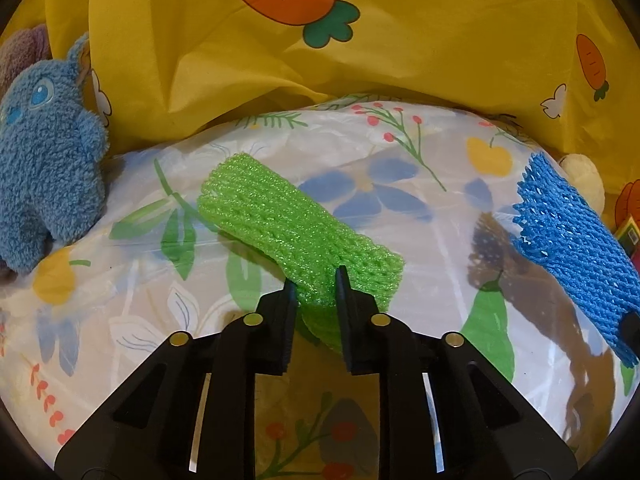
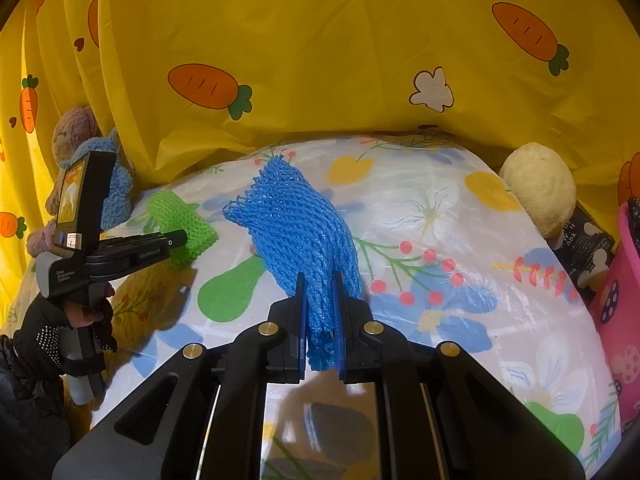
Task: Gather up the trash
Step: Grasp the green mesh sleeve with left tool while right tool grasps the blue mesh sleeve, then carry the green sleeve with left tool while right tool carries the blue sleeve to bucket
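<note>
A green foam net sleeve [image 1: 280, 216] lies on the floral plastic cover [image 1: 420, 216]. My left gripper [image 1: 316, 284] is shut on its near end, and the net is squeezed between the two black fingers. In the right wrist view the same green sleeve [image 2: 180, 216] shows at the left, with the left gripper [image 2: 182, 242] on it, held by a gloved hand [image 2: 48, 332]. A blue foam net sleeve [image 2: 296, 220] stands up from my right gripper [image 2: 320, 280], which is shut on its lower end. That blue sleeve [image 1: 572, 240] also shows at the right edge of the left wrist view.
A yellow carrot-print sheet [image 1: 360, 60] hangs behind the rounded surface. A blue plush toy [image 1: 48, 168] sits at the left edge and a cream plush [image 2: 540, 188] at the back right. A pink container [image 2: 624, 280] and a black box [image 2: 584, 248] stand at the right.
</note>
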`<action>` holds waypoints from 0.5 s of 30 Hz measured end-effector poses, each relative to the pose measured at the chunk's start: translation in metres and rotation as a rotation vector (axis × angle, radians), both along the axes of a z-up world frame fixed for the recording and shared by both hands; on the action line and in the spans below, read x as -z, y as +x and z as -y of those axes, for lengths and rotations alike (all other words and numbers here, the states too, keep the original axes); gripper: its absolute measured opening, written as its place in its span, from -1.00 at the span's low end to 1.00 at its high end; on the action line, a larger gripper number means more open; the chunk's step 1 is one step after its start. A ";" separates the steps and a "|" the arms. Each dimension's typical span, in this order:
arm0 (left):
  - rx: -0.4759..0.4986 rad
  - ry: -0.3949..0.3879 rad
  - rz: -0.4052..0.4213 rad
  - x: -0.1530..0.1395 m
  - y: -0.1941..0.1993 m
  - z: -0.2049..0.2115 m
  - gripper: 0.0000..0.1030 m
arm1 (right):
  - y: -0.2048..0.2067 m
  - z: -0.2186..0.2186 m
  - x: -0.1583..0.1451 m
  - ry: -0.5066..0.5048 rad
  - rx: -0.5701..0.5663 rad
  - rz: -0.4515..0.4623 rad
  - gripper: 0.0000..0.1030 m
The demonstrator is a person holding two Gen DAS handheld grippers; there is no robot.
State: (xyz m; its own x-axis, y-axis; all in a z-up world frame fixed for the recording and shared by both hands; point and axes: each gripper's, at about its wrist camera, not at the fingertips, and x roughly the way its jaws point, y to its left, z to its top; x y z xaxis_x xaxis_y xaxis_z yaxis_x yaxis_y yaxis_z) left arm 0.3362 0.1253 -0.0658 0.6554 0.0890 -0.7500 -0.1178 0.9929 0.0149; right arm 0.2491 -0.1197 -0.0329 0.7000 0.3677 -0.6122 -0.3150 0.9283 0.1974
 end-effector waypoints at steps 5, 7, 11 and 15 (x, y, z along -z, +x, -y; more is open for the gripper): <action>0.013 0.008 0.044 -0.011 -0.010 0.011 -0.78 | -0.008 0.005 -0.005 0.000 0.011 0.019 -0.77; 0.026 0.004 0.071 -0.020 -0.020 0.017 -0.78 | -0.012 0.009 -0.009 0.004 0.019 0.029 -0.77; 0.054 0.008 0.124 -0.039 -0.043 0.034 -0.78 | -0.024 0.022 -0.016 0.020 0.036 0.044 -0.77; 0.087 0.007 0.178 -0.056 -0.070 0.054 -0.78 | -0.041 0.041 -0.021 0.032 0.067 0.060 -0.77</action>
State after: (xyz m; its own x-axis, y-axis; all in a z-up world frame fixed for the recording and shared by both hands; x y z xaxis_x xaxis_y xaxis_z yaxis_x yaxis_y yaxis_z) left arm 0.2665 0.0715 -0.0101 0.7834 0.0305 -0.6208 -0.0325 0.9994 0.0081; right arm 0.2078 -0.1604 -0.0122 0.7588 0.3378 -0.5569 -0.2647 0.9412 0.2101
